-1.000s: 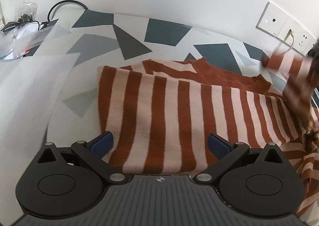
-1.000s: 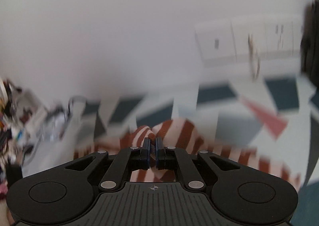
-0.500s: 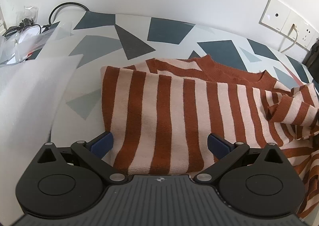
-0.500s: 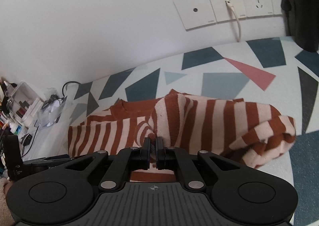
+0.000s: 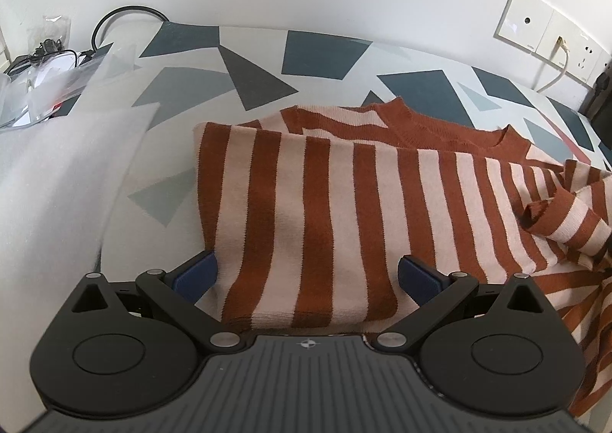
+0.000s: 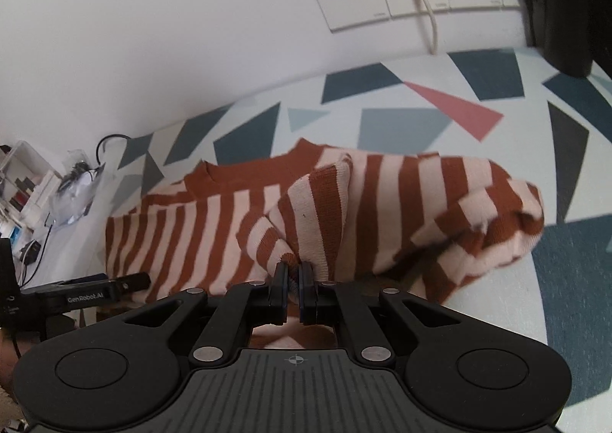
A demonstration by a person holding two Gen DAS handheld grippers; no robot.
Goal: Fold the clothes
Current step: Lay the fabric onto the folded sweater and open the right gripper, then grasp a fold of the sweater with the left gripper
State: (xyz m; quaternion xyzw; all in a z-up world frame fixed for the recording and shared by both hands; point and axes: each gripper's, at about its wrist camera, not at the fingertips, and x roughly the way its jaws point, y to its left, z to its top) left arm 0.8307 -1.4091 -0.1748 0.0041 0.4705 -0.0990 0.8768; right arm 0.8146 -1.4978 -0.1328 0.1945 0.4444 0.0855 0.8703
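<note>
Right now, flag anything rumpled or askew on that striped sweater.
The striped sweater lies flat on its left half, but its right sleeve is bunched in a crumpled heap on the patterned tablecloth. The right gripper pinches a fold of it; the left gripper is open.

A tabletop point(image 5: 325, 46) covered in a pale cloth with grey, blue and pink triangles carried a rust-and-cream striped sweater point(image 5: 344, 203), partly folded. A clear plastic sheet point(image 5: 76, 150) and tangled cables point(image 5: 49, 50) lay at its left end.
</note>
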